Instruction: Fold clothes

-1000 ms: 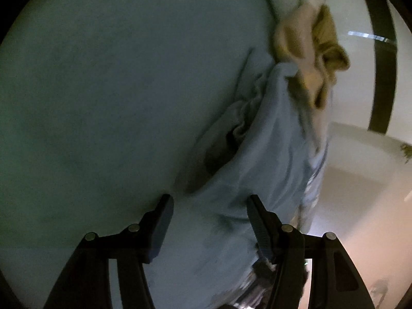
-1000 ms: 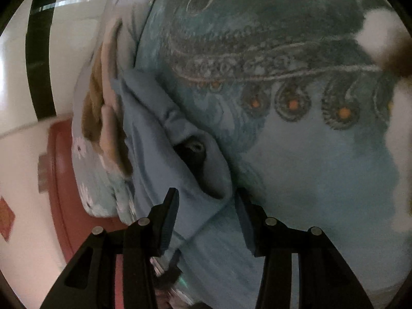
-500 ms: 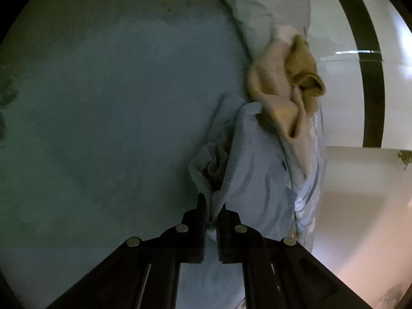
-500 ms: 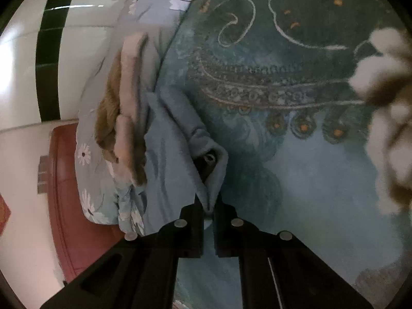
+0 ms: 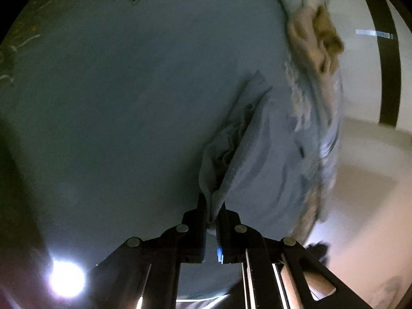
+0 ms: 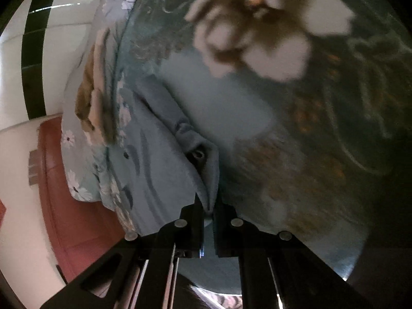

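Two claws grip one light blue garment (image 5: pixel 262 159), each at a bunched edge. The left claw (image 5: pixel 212 207) is closed almost fully, with a gathered fold of the fabric pinched between its black fingers (image 5: pixel 199 213). The right claw (image 6: pixel 208 206) is closed to the same degree on another fold of the garment (image 6: pixel 159 170); a small dark button or eyelet shows in the crease just above that grip.

The garment lies on a bed covered by a teal bedspread (image 5: pixel 128 103), near the bed's edge. In the right wrist view the bedspread (image 6: pixel 257 118) carries a pale floral and scroll pattern, blurred in places. A beige and mustard cloth (image 5: pixel 316 41) lies bunched beyond the garment, on a floral-print sheet (image 6: pixel 77 180) at the bed's edge. Glossy floor with a dark stripe (image 5: pixel 388 77) lies past the edge. A bright light spot (image 5: pixel 67 279) shows at lower left in the left wrist view.
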{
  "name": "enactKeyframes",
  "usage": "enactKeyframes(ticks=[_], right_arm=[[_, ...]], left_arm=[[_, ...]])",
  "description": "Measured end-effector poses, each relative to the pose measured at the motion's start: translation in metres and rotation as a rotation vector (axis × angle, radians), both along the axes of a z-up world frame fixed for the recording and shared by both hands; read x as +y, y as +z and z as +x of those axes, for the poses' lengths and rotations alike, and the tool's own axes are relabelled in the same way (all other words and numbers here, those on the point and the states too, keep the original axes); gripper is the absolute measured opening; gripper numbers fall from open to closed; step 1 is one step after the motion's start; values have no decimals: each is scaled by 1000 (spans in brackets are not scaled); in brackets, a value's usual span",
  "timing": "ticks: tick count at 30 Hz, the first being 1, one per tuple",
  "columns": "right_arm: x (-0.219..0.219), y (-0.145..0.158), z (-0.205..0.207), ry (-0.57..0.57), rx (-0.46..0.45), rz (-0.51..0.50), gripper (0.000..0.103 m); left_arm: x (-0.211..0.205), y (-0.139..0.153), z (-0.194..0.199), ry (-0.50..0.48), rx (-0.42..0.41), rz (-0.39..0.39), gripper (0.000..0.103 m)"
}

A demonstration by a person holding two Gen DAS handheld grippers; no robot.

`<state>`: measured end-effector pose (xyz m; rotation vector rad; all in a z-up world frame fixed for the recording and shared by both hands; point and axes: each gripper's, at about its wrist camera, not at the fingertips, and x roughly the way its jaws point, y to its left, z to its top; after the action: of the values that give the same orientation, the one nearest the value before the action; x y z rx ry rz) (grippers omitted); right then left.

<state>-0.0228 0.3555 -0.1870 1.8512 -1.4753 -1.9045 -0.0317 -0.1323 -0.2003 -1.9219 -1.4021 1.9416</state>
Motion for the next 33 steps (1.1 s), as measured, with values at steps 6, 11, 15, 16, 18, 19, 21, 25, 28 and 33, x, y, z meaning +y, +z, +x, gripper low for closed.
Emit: enactKeyframes(ticks=[6,11,15,16,18,19,21,25,28,33], right_arm=[[-6,-3,-3,66,17,66,5],[-5,0,-4,119,40,75,8],[0,8,-2,141,45,83,9],[2,12,-3,143,51,106,14],[8,22,-6,148,64,154,19],[11,27,-9,149,75,185,23],[17,35,-17,148,91,234,24],[1,44,-59,188,146,251,24],[-22,44,-90,228,185,246,24],[-47,30,-134,307,163,298,26]], left_arm=[[1,-9,25,-33,-5,-52,7],[2,1,22,-78,29,-91,10],[1,20,5,-142,77,-148,31],[1,24,0,-158,89,-163,35],[0,33,-8,-189,113,-191,43],[0,38,-12,-205,125,-205,44],[0,47,-21,-237,149,-234,48],[14,54,-51,-338,196,-336,50],[30,48,-79,-418,215,-388,50],[51,34,-114,-516,230,-477,50]])
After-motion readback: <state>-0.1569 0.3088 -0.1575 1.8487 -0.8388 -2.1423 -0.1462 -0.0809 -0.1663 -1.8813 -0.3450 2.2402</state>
